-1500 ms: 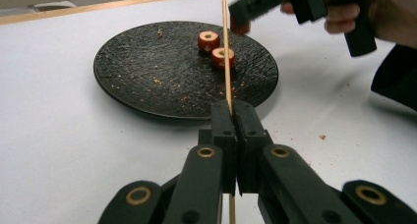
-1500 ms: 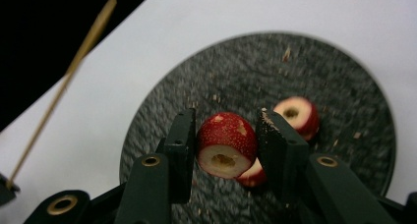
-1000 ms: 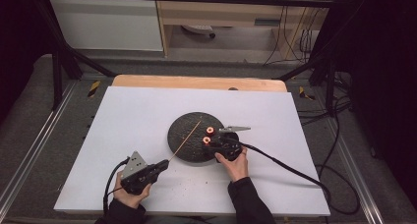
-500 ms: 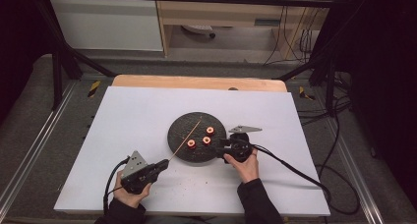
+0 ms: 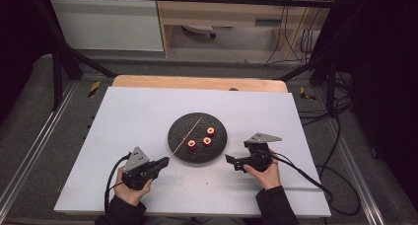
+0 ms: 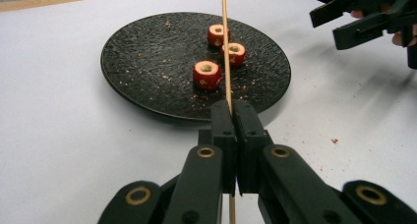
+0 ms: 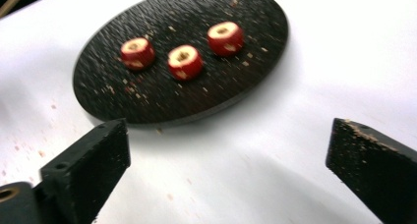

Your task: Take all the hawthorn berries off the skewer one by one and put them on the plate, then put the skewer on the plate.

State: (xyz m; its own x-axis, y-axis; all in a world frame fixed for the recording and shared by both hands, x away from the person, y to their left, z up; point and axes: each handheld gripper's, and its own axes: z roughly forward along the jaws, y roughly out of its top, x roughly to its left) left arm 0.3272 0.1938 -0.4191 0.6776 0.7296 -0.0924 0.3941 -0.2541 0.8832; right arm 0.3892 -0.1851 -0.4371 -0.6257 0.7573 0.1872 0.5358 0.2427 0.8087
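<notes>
Lab recording bay, by my read. I see a white table boxed in by a black metal frame, cables hanging at the far right, pale cabinets at the far side, grey floor with rails.

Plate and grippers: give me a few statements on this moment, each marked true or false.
1. Three red pieces lie on the black plate. True.
2. The left gripper is shut on the skewer. True.
3. The right gripper holds a red piece. False: its jaws stand open with nothing between them, having just been opening.
4. One red piece is threaded on the skewer. False: all three sit loose on the plate beside it.
5. The right gripper is over the plate. False: it is over the white table, off the plate's right edge.
</notes>
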